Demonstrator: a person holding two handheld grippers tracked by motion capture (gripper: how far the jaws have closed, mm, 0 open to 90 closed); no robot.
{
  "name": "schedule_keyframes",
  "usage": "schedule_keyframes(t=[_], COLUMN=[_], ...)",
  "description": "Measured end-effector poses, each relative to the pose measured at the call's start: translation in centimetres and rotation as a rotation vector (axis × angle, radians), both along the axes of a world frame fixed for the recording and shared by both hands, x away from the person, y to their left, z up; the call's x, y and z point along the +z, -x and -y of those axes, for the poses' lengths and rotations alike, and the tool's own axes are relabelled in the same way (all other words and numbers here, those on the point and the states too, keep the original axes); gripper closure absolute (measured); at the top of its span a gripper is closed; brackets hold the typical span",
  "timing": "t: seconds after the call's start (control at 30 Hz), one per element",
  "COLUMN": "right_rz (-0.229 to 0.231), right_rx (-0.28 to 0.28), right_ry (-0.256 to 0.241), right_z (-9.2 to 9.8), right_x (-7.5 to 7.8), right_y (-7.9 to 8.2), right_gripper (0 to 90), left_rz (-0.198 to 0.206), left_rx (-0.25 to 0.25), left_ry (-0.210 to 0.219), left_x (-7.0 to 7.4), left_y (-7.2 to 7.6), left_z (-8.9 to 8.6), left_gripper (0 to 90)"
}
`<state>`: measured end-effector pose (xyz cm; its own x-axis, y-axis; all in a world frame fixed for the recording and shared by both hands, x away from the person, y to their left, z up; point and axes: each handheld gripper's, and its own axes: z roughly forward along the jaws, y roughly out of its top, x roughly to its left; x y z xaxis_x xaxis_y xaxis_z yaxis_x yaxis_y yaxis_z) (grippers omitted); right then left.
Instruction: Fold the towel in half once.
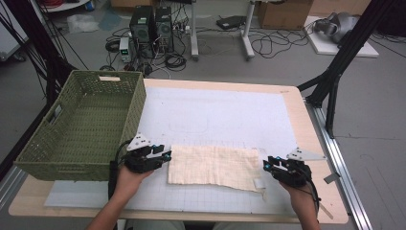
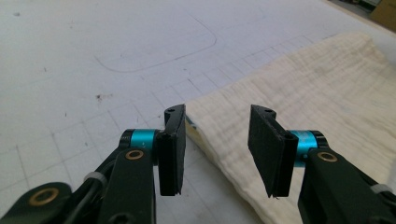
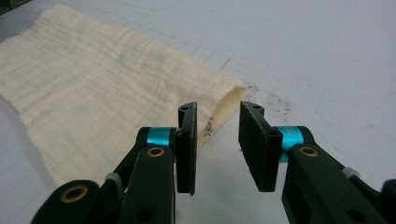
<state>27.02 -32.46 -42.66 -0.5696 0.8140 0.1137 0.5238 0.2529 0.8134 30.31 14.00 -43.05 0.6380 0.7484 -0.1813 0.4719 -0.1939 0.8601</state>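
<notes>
Cables, boxes and computer towers litter the grey floor at the top of the high view, beyond a wooden table covered by a white gridded mat. A green basket fills the left of the frame. A folded cream cloth lies flat at lower centre. The left gripper sits at its left end and the right gripper at its right end, each forearm coming up from the bottom edge, hands low and tilted inward toward the cloth.

From the left gripper view, the left gripper stands with jaws parted, straddling the cloth's folded near corner, which runs off to the upper right.

From the right gripper view, the right gripper is likewise parted, nothing pinched, and the cloth's open-layered corner lies just ahead between the jaws.

The step looks like taking both ends for another fold. Each gripper would do well to slide forward, low to the mat, so all layers enter the jaws before closing, then both lift evenly.
</notes>
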Motion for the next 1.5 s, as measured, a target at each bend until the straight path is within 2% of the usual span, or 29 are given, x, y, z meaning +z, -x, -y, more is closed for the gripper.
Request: schedule_keyframes(t=[0.17,0.2,0.27,0.37,0.43,0.57,0.7,0.8,0.87,0.97,1.03,1.07,1.1,1.17,1.3,1.33,1.37,1.4,1.43,1.5], right_rz=[-0.063,-0.079,-0.1,-0.049,-0.026,-0.014,-0.025,-0.006,0.008,0.003,-0.001,-0.005,-0.007,-0.02,-0.052,-0.067,-0.07,-0.074,-0.078,-0.087], right_rx=[0.021,0.013,0.013,0.0,-0.034,-0.076,-0.077,-0.114,-0.142,-0.164,-0.155,-0.151,-0.139,-0.107,-0.064,-0.054,-0.048,-0.048,-0.043,-0.026], right_ry=[0.031,0.045,0.05,0.057,0.062,0.083,0.063,0.049,0.036,0.024,0.039,0.039,0.046,0.053,0.085,0.09,0.091,0.087,0.08,0.074], right_z=[-1.9,-2.2,-2.4,-2.5,-2.4,-2.3,-2.3,-2.1,-1.9,-1.9,-2.1,-2.3,-2.4,-2.9,-3.6,-3.6,-3.6,-3.6,-3.5,-3.3], right_x=[-1.2,-1.4,-1.7,-1.5,-1.3,-1.5,-1.4,-1.1,-0.9,-0.9,-1.1,-1.2,-1.3,-1.4,-1.9,-2.1,-2.2,-2.2,-2.2,-2.2], right_y=[-2.1,-2.5,-3.2,-3.4,-3.4,-3.6,-3.5,-3.6,-3.8,-4.4,-5.0,-5.1,-5.4,-5.9,-6.6,-6.7,-6.7,-6.7,-6.7,-6.6], right_gripper=[69.8,73.1,85.8,88.0,88.1,87.3,70.6,60.3,50.3,40.8,39.7,39.8,40.5,44.6,57.0,59.7,60.6,62.2,66.3,78.9], left_rz=[-0.024,-0.03,-0.034,-0.033,-0.04,-0.045,-0.036,-0.036,-0.032,-0.051,-0.085,-0.101,-0.101,-0.106,-0.115,-0.109,-0.085,-0.057,-0.077,-0.088], left_rx=[0.006,0.009,0.012,0.015,0.02,0.041,0.055,0.074,0.084,0.091,0.102,0.09,0.08,0.065,0.036,0.025,0.023,0.023,0.015,0.025], left_ry=[0.004,0.008,0.007,0.002,-0.005,-0.011,0.001,0.011,0.032,0.041,0.039,0.041,0.018,-0.001,-0.061,-0.082,-0.12,-0.154,-0.131,-0.122], left_x=[-0.4,-0.5,-0.7,-0.8,-1.0,-1.2,-1.2,-1.3,-1.5,-2.0,-2.2,-2.1,-2.0,-1.7,-1.9,-2.1,-2.1,-2.1,-2.1,-2.0], left_y=[-0.6,-0.7,-0.8,-1.0,-1.1,-1.2,-1.4,-1.9,-2.2,-2.9,-3.2,-3.5,-3.7,-4.2,-4.7,-4.7,-4.6,-4.5,-4.5,-4.6], left_z=[0.6,0.7,0.8,0.8,0.8,0.8,0.8,0.9,1.0,1.1,1.1,1.1,1.3,1.7,2.7,2.8,2.8,2.8,2.7,2.6], left_gripper=[57.1,57.1,57.1,58.1,60.6,62.7,59.8,54.4,51.5,49.1,49.1,49.1,49.0,49.1,54.4,58.0,63.2,72.9,81.6,85.1])
